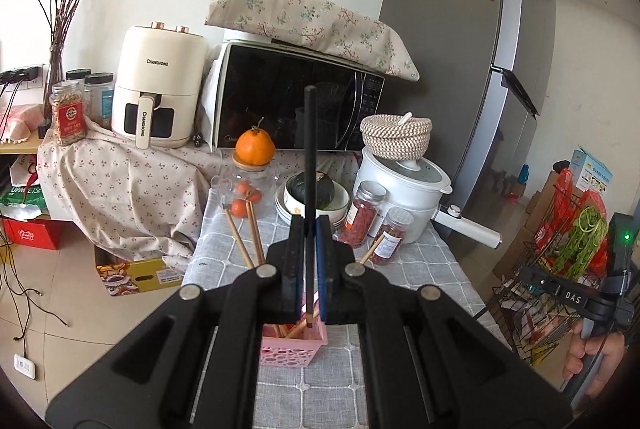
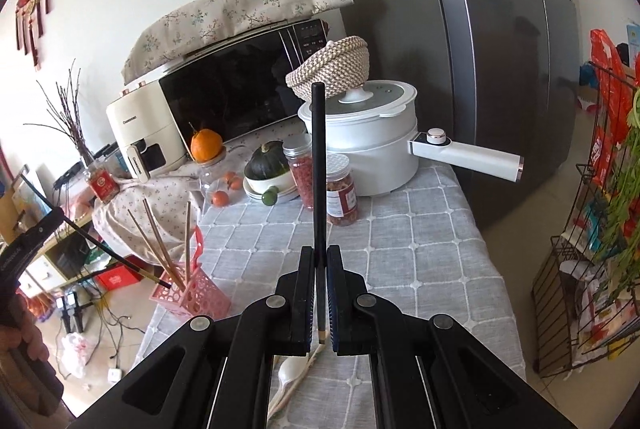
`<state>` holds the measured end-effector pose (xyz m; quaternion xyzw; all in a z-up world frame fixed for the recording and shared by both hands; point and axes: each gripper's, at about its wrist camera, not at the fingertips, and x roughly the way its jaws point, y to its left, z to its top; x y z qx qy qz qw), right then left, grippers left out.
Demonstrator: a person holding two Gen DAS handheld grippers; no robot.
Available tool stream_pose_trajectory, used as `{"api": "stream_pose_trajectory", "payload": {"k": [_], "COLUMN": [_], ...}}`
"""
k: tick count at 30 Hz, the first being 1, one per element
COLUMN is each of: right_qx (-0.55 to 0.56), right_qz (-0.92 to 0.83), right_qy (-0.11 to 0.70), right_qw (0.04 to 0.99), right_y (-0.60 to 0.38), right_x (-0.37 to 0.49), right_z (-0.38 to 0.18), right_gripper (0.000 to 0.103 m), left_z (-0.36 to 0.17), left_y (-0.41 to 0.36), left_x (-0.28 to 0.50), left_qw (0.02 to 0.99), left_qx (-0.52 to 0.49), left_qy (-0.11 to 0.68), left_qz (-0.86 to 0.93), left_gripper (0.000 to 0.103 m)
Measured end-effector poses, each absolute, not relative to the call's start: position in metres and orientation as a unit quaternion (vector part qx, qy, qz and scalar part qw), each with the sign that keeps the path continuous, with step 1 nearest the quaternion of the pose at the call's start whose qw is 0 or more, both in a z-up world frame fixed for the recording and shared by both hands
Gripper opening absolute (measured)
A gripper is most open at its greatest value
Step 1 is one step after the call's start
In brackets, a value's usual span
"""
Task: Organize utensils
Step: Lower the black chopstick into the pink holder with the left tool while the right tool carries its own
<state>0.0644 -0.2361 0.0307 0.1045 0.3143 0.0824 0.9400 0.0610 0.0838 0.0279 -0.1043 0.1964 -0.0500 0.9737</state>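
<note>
Left hand-held gripper [image 1: 309, 229]: clenched on a black chopstick [image 1: 309, 165] that stands up between its pads, its pale lower tip just above the pink basket [image 1: 294, 347]; seen from the right wrist camera it comes in at the far left with the stick slanting down toward the basket.
Right hand-held gripper [image 2: 320, 257]: clenched on a second black chopstick [image 2: 318, 165], which stands nearly upright between the pads, its pale end showing below them.
Pink basket: perforated plastic, on the grey checked cloth of the surface [image 2: 420, 249] near its left edge; tilted in the right wrist view.
Wooden chopsticks [image 2: 160, 249]: several stand in the basket, leaning left and fanned apart.
White spoon [image 2: 290, 373]: lies on the cloth at the near edge, under the right hand-held gripper, beside a pale stick.
Spice jars [image 2: 340, 189]: two, at mid-surface, just in front of the white electric pot [image 2: 368, 145].
Woven basket [image 2: 332, 65]: sits on the pot's lid.
Bowls with a dark green squash [image 2: 268, 163]: left of the jars.
Far side: microwave [image 1: 296, 97] under a floral cloth, cream air fryer [image 1: 158, 85] to its left, grey fridge [image 1: 460, 49] to the right.
Person: a hand [image 1: 596, 361] grips the right tool's handle at the right edge of the left wrist view.
</note>
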Motion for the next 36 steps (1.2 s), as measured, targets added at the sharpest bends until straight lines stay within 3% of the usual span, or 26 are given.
{"api": "stream_pose_trajectory", "payload": {"k": [14, 23, 27, 36], "right_qx": [0.114, 0.134, 0.151, 0.173], "right_qz": [0.109, 0.146, 0.162, 0.193], "right_qy": [0.313, 0.308, 0.302, 0.285], "right_qw": [0.936, 0.931, 0.927, 0.923], "right_y": [-0.218, -0.189, -0.173, -0.143], "right_x": [0.066, 0.072, 0.076, 0.083], "right_z": [0.032, 0.037, 0.04, 0.046], "right_gripper": [0.006, 0.006, 0.006, 0.006], "left_z": [-0.014, -0.03, -0.033, -0.026], "left_y": [0.081, 0.092, 0.099, 0.103], "left_x": [0.102, 0.119, 0.122, 0.105], "left_qw": [0.948, 0.946, 0.943, 0.949], "left_qx": [-0.14, -0.153, -0.158, -0.1], "left_qy": [0.282, 0.28, 0.287, 0.296], "left_qz": [-0.043, -0.052, -0.048, -0.044], "left_gripper": [0.007, 0.008, 0.04, 0.073]}}
